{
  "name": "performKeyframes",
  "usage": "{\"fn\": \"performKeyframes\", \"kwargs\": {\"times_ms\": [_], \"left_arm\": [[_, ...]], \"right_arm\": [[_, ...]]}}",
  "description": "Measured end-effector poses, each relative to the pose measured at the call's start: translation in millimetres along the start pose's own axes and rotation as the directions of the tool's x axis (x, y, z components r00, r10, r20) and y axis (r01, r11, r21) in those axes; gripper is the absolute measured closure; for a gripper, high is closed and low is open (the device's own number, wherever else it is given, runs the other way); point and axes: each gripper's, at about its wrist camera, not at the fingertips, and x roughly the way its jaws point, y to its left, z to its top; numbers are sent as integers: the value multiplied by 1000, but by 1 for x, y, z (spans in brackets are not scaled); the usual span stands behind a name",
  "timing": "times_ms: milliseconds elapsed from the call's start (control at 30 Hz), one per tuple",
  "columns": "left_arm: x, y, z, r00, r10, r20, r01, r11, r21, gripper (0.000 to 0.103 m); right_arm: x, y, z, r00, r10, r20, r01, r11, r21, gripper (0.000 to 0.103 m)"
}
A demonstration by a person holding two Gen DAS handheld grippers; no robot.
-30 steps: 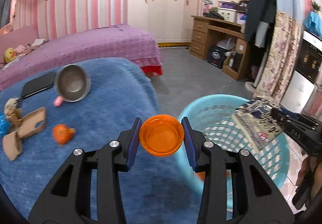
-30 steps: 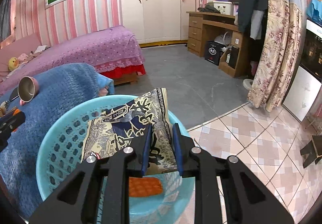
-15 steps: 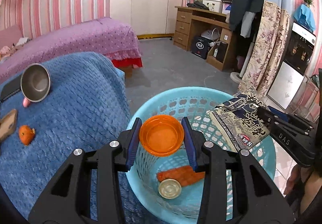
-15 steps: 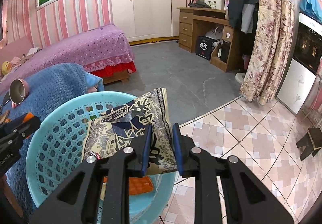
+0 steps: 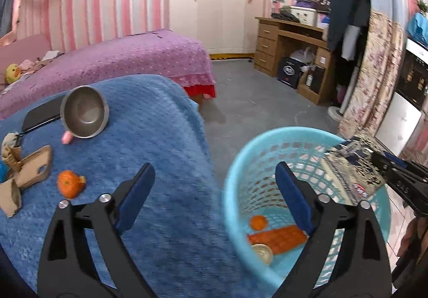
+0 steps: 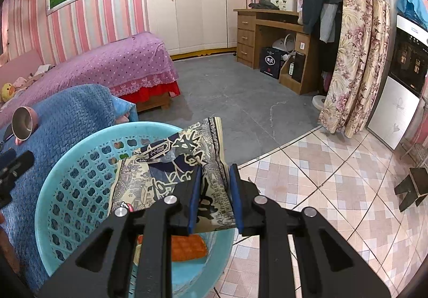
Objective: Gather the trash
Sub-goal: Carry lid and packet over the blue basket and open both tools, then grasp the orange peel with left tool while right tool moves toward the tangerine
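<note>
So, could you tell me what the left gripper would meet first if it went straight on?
Probably the blue blanket, near its edge beside the basket; the left gripper is open and empty. Depth is unclear.

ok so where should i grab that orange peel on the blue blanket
Take the orange peel across its rounded body, coming down from above with the open left hand-held gripper. It sits domed on the soft blue blanket, a torn flap sticking out right; the flap is thin, so avoid it.
</note>
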Motion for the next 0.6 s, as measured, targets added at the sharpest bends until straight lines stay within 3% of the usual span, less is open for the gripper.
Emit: {"fn": "performKeyframes", "kwargs": {"times_ms": [67,333,467,500,600], "left_arm": [[-3,9,2,1000,28,10,-28,1000,-14,7],[-20,25,2,996,76,37,-76,997,-2,6],[-31,36,-3,994,101,39,-100,995,-4,6],[-34,38,-4,994,104,40,-104,995,-5,6],[-44,48,-7,991,122,48,-122,992,-8,6]], "right_arm": [[0,3,0,1000,2,2,-2,1000,-7,80],[-1,19,2,1000,24,0,-24,999,-35,74],[3,26,2,999,43,-27,-44,998,-41,52],[3,28,2,999,35,-31,-37,998,-45,39],[2,29,1,999,34,-39,-35,999,-26,29]]}}
